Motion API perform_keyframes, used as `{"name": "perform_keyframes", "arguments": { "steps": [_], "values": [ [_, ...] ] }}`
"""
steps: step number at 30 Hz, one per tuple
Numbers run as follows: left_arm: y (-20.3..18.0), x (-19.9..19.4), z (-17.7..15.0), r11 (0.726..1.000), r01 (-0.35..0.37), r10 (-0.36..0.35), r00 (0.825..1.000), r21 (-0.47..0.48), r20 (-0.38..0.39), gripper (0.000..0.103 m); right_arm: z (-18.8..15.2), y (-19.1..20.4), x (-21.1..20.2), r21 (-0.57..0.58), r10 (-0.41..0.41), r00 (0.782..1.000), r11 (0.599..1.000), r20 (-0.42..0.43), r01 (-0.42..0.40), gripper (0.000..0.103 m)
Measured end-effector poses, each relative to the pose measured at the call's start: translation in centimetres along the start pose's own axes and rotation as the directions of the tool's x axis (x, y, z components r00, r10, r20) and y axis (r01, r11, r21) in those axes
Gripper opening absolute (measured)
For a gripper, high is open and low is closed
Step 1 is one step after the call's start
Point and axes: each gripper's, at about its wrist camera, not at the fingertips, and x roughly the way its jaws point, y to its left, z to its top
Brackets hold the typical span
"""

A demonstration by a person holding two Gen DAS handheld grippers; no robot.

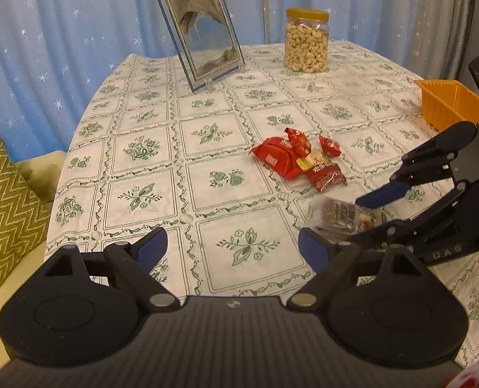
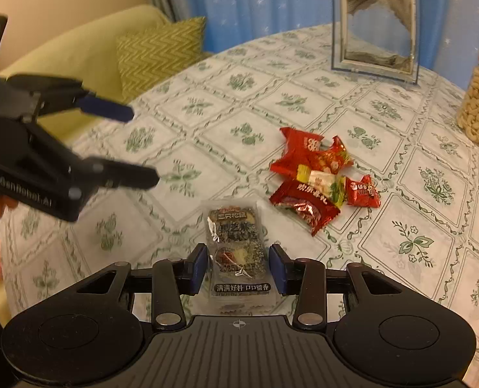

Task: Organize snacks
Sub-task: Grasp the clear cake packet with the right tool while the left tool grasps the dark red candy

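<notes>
Green-and-white patterned cloth covers the round table, where a sand-picture frame stands at the back with a jar of cashews to its right. In front of the frame lies a heap of red snack packets, and just before that heap a clear packet of dark seed bars. The right gripper has its jaws either side of this clear packet, not quite pressing it, while the left gripper, left of the heap, is spread wide and empty.

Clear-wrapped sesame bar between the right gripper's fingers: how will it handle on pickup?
The clear-wrapped sesame bar lies flat between the right gripper pads, which look not quite pressing. Its glossy film probably makes it slippery. The dark block inside looks stiff, so it should lift without drooping; the loose wrapper ends may crumple. Likely light, possibly brittle if squeezed hard.
</notes>
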Motion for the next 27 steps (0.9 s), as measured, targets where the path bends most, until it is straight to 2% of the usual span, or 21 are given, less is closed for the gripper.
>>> {"name": "perform_keyframes", "arguments": {
  "steps": [5, 8, 10, 15, 18, 22, 24, 27],
  "values": [
    [0.0, 0.5, 0.0, 1.000, 0.007, -0.008, 1.000, -0.018, -0.024, 0.087, 0.0, 0.3, 0.7, -0.012, -0.009, 1.000, 1.000, 0.028, 0.009, 0.042],
    [-0.4, 0.8, 0.4, 1.000, 0.018, -0.018, 1.000, -0.015, -0.022, 0.087, 0.2, 0.0, 0.0, 0.032, -0.034, 0.999, 0.999, -0.003, 0.035, 0.039],
    [-0.9, 1.0, 0.8, 0.999, 0.041, -0.041, 0.999, -0.018, -0.010, 0.086, 0.0, -0.5, -1.2, 0.066, -0.059, 0.998, 0.996, 0.007, 0.058, 0.039],
    [-3.2, 1.9, 1.9, 0.996, 0.082, -0.083, 0.996, 0.039, 0.026, 0.083, -1.2, -2.8, -4.3, 0.167, -0.205, 0.979, 0.966, 0.017, 0.200, 0.039],
    [-5.0, 3.1, 2.8, 0.987, 0.110, -0.117, 0.992, 0.119, 0.052, 0.076, -1.8, -4.9, -4.8, 0.261, -0.261, 0.965, 0.931, -0.014, 0.255, 0.039],
    [-7.0, 5.2, 3.7, 0.970, 0.148, -0.161, 0.985, 0.193, 0.057, 0.060, -2.4, -7.2, -5.8, 0.391, -0.251, 0.968, 0.890, -0.008, 0.234, 0.039],
    [-7.7, 6.1, 4.0, 0.959, 0.160, -0.177, 0.983, 0.235, 0.056, 0.052, -2.3, -7.6, -5.9, 0.408, -0.263, 0.965, 0.880, -0.004, 0.242, 0.039],
    [-8.3, 7.4, 4.4, 0.952, 0.168, -0.184, 0.982, 0.257, 0.041, 0.049, -2.2, -8.0, -5.8, 0.419, -0.283, 0.959, 0.869, -0.012, 0.262, 0.039]
  ]
}}
